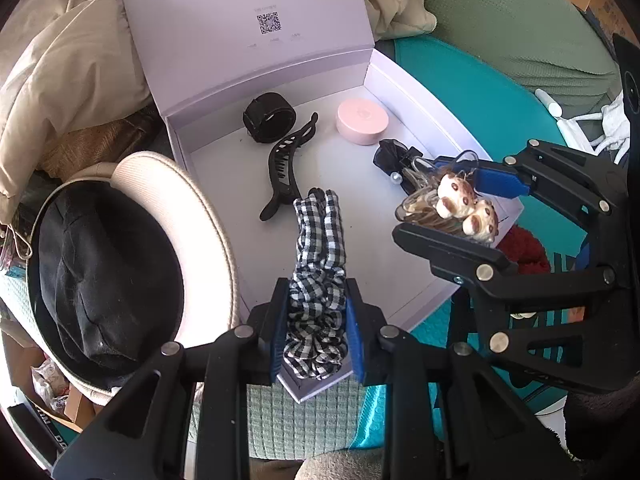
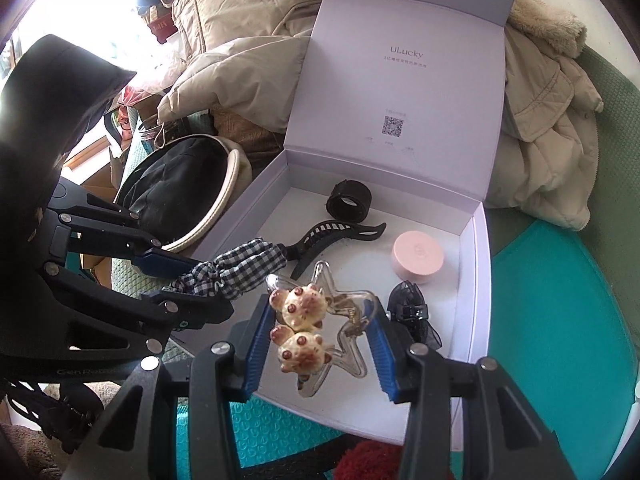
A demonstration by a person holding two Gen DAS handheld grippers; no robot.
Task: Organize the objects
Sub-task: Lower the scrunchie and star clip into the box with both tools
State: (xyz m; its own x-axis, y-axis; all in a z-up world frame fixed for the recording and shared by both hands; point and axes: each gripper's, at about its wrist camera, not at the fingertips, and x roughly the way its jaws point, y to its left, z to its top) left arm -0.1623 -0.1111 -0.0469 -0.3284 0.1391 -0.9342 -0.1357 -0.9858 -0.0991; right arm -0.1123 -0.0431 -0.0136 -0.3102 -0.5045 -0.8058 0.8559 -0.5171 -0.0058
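Note:
An open lilac box (image 1: 404,92) (image 2: 476,248) lies with its lid raised. Inside are a black band (image 1: 269,117) (image 2: 349,201), a black claw clip (image 1: 286,164) (image 2: 340,236), a pink round case (image 1: 362,121) (image 2: 418,257) and a dark bow clip (image 1: 390,156) (image 2: 408,304). My left gripper (image 1: 318,328) (image 2: 172,280) is shut on a black-and-white checked scrunchie (image 1: 318,256) (image 2: 236,272), hanging over the box floor. My right gripper (image 2: 318,346) (image 1: 460,208) is shut on a clear star-shaped clip with two cream animal figures (image 2: 308,328) (image 1: 460,204), above the box's near right side.
A cream-rimmed round basket with black cloth (image 1: 100,264) (image 2: 180,188) stands left of the box. Beige jackets (image 1: 60,64) (image 2: 540,152) are piled behind. A red fuzzy item (image 1: 524,250) (image 2: 368,460) lies on the teal mat (image 1: 480,92) (image 2: 560,300) by the box's near corner.

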